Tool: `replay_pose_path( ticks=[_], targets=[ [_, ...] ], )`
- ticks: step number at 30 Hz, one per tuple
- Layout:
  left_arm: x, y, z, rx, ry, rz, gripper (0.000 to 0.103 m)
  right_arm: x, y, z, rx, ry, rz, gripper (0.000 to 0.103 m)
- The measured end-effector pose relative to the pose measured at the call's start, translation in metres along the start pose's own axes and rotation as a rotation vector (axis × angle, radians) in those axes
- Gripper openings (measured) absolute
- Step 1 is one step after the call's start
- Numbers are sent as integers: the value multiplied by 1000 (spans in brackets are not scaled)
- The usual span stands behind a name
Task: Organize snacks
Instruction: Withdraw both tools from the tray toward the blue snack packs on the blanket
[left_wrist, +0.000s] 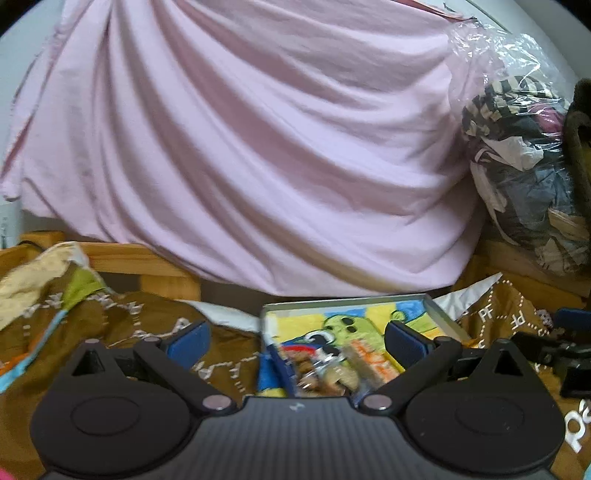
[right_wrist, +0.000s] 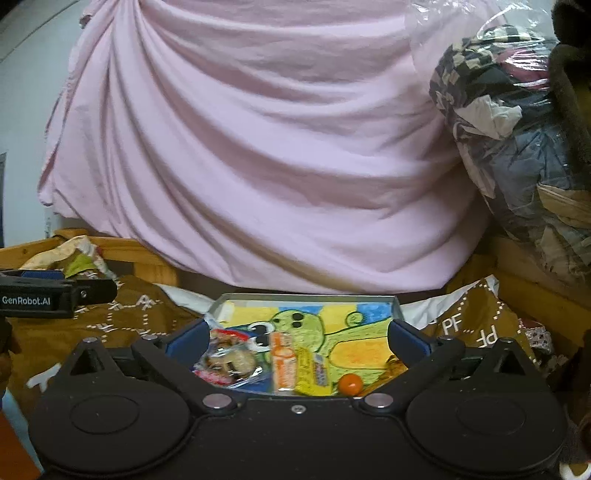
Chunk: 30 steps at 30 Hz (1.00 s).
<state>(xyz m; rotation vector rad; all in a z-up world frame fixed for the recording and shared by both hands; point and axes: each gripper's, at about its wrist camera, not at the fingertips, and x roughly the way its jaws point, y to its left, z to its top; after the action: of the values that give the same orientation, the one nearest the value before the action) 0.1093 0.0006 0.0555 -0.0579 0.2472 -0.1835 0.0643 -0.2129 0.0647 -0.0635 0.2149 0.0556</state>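
— Crinkly clear plastic, mostly: the snack packets (right_wrist: 258, 362) lie in a heap at the near end of the metal tray (right_wrist: 397, 306), on its painted bottom with the green cartoon figure (right_wrist: 306, 332). One see-through bag of brown lumpy biscuits (right_wrist: 231, 363), an orange-printed sachet (right_wrist: 282, 363), a flat yellow wrapper (right_wrist: 314, 373) touching it, and a small orange ball (right_wrist: 349, 384) just beside that.

— And the grippers?

— Both spread wide with nothing between the blue pads. The right gripper (right_wrist: 295, 338) hangs over the near edge of the tray, straddling the packets. The left gripper (left_wrist: 295, 338) sits further left, half over the brown printed cloth (left_wrist: 122, 314), with the tray under its right finger.

— So which goes first?

— I'd guess the biscuit bag. It's puffy and slick, so pinch it across the sealed edge rather than the belly, or the contents will crack and the film slide out. The flat sachets are thin and lie flush on hard metal; better to nudge one against the tray's low rim to lift an edge. The ball is round and will roll at a touch.

— What's behind?

— A big pink sheet (right_wrist: 258, 147), softly draped, and a clear bag stuffed with clothes (right_wrist: 517, 147) to the right.
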Motion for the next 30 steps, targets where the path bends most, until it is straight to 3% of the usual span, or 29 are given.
replay_pose_path(
  ticks=[9, 18, 30],
  targets=[
    [-28, 22, -23, -8, 83, 48, 103, -17, 35, -17, -34, 53, 67, 102],
    [-22, 46, -48, -107, 264, 123, 103, -16, 57, -32, -50, 159, 98, 102],
    [-12, 51, -65, -122, 350, 142, 103, -4, 58, -47, -9, 246, 84, 102]
  ],
)
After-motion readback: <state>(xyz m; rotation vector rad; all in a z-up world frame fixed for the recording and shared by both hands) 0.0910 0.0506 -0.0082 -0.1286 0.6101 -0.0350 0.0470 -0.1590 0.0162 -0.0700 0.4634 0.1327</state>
